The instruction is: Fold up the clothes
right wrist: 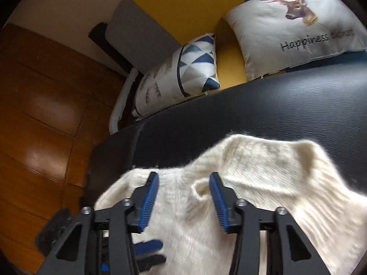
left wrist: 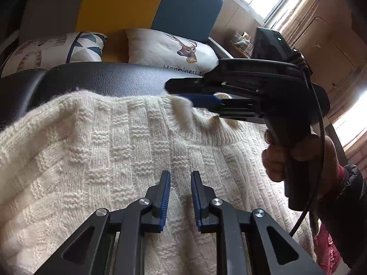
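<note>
A cream knitted sweater (left wrist: 114, 137) lies spread on a black padded surface (left wrist: 114, 80), its ribbed collar (left wrist: 206, 123) toward the far edge. My left gripper (left wrist: 180, 176) hovers over the sweater's chest, its jaws a narrow gap apart with nothing between them. My right gripper (left wrist: 181, 94) reaches in from the right over the collar. In the right wrist view the right gripper (right wrist: 183, 178) stands open astride the collar fold (right wrist: 199, 189), which lies close to the right pad (right wrist: 220, 204) without being pinched. The sweater (right wrist: 263, 160) looks blurred there. The left gripper (right wrist: 158, 252) shows at the bottom.
Behind the black surface (right wrist: 275, 105) is a sofa (left wrist: 119, 4) with a deer pillow (left wrist: 169, 48) and a triangle-pattern pillow (left wrist: 68, 48). Wooden floor (right wrist: 41, 114) lies to the left in the right wrist view. A hand (left wrist: 275, 158) holds the right gripper's handle. Pink cloth (left wrist: 328, 252) lies at bottom right.
</note>
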### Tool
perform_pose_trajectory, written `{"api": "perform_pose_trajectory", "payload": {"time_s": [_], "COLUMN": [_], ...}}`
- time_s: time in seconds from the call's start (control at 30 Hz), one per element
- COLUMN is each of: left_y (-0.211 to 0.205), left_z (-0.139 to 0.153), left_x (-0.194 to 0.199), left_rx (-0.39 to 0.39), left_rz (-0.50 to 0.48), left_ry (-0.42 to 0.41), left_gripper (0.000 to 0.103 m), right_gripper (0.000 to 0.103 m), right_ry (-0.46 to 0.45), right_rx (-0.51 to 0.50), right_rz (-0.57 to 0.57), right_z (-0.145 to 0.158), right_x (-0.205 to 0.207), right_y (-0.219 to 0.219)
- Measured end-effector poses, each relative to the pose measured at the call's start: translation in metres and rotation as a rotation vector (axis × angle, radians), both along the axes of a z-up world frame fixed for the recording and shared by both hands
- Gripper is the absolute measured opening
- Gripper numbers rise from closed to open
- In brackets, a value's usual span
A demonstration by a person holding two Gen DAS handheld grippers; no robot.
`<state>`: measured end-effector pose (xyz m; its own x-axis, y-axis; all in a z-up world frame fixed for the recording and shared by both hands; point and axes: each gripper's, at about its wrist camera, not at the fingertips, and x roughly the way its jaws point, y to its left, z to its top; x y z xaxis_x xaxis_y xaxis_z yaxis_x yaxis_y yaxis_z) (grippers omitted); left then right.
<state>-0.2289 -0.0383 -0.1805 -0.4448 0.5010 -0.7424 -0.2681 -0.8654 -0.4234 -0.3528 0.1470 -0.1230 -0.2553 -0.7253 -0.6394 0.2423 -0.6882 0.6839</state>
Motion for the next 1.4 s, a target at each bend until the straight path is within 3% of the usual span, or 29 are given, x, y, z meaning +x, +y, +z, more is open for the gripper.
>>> {"api": "perform_pose_trajectory", "payload": {"time_s": [0.07,0.1,0.2,0.3,0.37,0.43,0.47,0.53,0.57,0.6,0.73,0.8,0.93,1.03,1.13,1.23,1.27,1.3,1.37,1.4], "left_y": [-0.001,-0.001,0.0,-0.004,-0.004,-0.002,0.0,0.004,0.005,0.005,0.001,0.001,0.0,0.001,0.002,-0.009,-0.013,-0.019,-0.032,-0.04], "left_z": [-0.002,-0.003,-0.004,-0.003,-0.002,-0.002,-0.001,0.0,0.001,0.001,-0.002,-0.003,-0.004,-0.005,0.0,0.019,0.028,0.037,0.053,0.06], "left_x": [0.002,0.003,0.008,0.006,0.005,0.004,0.005,0.009,0.011,0.012,0.01,0.011,0.011,0.009,0.011,0.023,0.031,0.041,0.063,0.076], "left_rx": [0.005,0.007,0.01,0.029,0.029,0.022,0.011,-0.017,-0.02,-0.018,0.011,0.016,0.017,0.01,-0.009,0.011,0.009,-0.006,-0.038,-0.064], "left_rz": [0.001,0.001,0.005,0.009,0.006,0.01,0.008,0.002,0.002,0.002,0.007,0.008,0.009,0.004,0.015,0.062,0.08,0.102,0.143,0.167], "left_ry": [0.005,0.008,0.021,0.007,0.005,0.008,0.013,0.032,0.034,0.034,0.025,0.025,0.028,0.028,0.022,0.024,0.043,0.064,0.096,0.111], "left_gripper": [0.017,0.017,0.017,0.017,0.017,0.017,0.017,0.017,0.017,0.017,0.017,0.017,0.017,0.017,0.017,0.017,0.017,0.017,0.017,0.017], "right_gripper": [0.005,0.001,0.001,0.001,0.003,0.003,0.005,0.019,0.03,0.034,0.032,0.005,0.004,0.002,0.002,0.012,0.025,0.044,0.062,0.062], "right_ry": [0.01,0.032,0.12,0.075,0.056,0.053,0.041,0.002,-0.011,-0.027,-0.006,0.044,0.142,0.097,0.069,0.029,0.043,0.058,0.092,0.102], "right_rx": [-0.01,-0.014,-0.009,0.073,-0.027,-0.048,-0.068,-0.058,-0.046,-0.037,-0.061,-0.058,-0.024,0.079,0.049,0.035,0.044,0.052,0.046,0.041], "right_rz": [0.012,0.012,-0.007,-0.019,-0.046,-0.08,-0.085,-0.089,-0.081,-0.079,-0.062,-0.039,-0.048,-0.063,-0.079,-0.101,-0.109,-0.117,-0.123,-0.117], "right_z": [-0.002,0.001,0.008,-0.004,0.0,0.005,0.004,-0.001,-0.005,-0.009,-0.012,-0.005,0.003,-0.021,-0.021,-0.01,-0.002,0.007,0.021,0.027], "right_x": [-0.004,-0.006,-0.014,-0.026,-0.025,-0.016,-0.012,-0.008,-0.008,-0.007,-0.015,-0.018,-0.021,-0.033,-0.035,-0.027,-0.02,-0.012,0.008,0.021], "right_y": [-0.012,-0.017,-0.024,-0.025,-0.007,0.011,0.02,0.027,0.028,0.027,0.013,0.0,-0.01,-0.01,-0.003,0.002,0.006,0.01,0.016,0.019]}}
